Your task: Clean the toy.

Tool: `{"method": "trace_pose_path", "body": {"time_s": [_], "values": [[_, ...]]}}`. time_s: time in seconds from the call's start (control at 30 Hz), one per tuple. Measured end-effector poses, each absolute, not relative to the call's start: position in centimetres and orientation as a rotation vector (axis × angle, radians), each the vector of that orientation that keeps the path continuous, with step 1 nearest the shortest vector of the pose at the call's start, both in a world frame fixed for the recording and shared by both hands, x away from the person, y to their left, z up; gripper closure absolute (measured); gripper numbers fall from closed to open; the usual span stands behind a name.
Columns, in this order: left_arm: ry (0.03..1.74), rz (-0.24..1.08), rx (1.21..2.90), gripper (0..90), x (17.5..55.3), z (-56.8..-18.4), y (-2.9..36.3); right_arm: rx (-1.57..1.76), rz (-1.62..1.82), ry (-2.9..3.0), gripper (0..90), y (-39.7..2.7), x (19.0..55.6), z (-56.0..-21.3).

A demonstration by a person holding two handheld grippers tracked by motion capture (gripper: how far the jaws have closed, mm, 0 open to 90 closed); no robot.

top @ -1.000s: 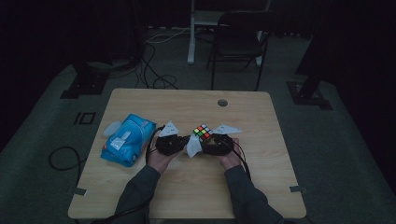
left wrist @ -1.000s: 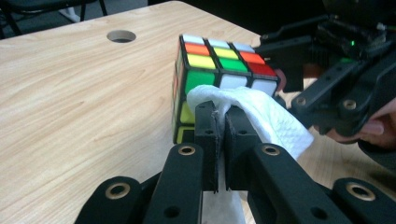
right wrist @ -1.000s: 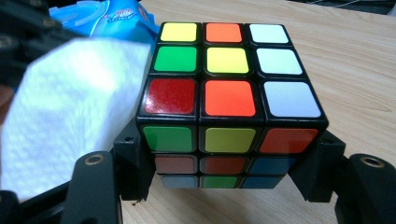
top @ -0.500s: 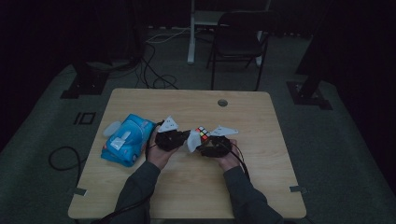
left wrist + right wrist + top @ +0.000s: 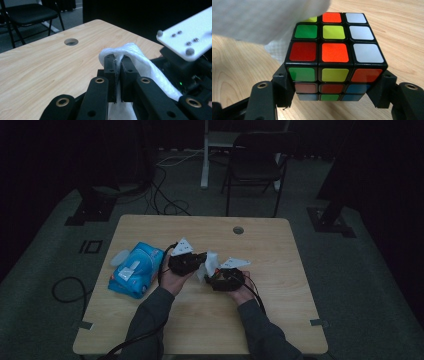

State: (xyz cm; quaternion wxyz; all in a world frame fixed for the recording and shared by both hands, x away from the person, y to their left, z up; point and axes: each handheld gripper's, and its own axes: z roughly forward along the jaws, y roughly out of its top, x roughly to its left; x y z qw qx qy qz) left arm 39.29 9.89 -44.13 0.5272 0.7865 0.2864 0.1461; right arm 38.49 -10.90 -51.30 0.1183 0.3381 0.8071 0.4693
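Left gripper (image 5: 200, 261), jaws pinched on a white wipe (image 5: 140, 60), now sits higher and draped over the puzzle cube (image 5: 332, 52), which earlier stood uncovered; right gripper (image 5: 332, 98) clamps the cube above the table (image 5: 280, 305). Wiping appears underway.

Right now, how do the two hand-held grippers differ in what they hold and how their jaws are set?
The left hand-held gripper pinches a thin white wipe, its jaws nearly touching; the right hand-held gripper clamps a puzzle cube, its jaws standing wide at the cube's sides. The wipe is soft and drapes over the left jaws; the cube is rigid, with mixed colours. Both are shut on a thing, above the table.
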Motion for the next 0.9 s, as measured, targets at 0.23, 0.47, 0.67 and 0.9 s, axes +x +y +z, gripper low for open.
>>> {"method": "trace_pose_path", "body": {"time_s": [0.23, 0.47, 0.67, 0.9], "values": [[0.696, 0.318, 1.945, 82.8, 39.7, -45.3, 9.1, 0.97, 1.377, 2.367, 34.1, -10.6, 38.4, -51.2], [0.671, 0.288, 1.972, 75.6, 39.5, -45.7, 8.3, 0.972, 1.374, 2.363, 34.1, -10.7, 38.5, -51.2], [0.663, 0.271, 1.952, 62.9, 39.3, -45.5, 8.6, 0.977, 1.378, 2.358, 34.1, -10.8, 38.5, -51.1], [0.666, 0.244, 1.935, 57.7, 39.2, -45.0, 9.4, 0.993, 1.379, 2.348, 34.0, -11.0, 38.6, -51.1]]}}
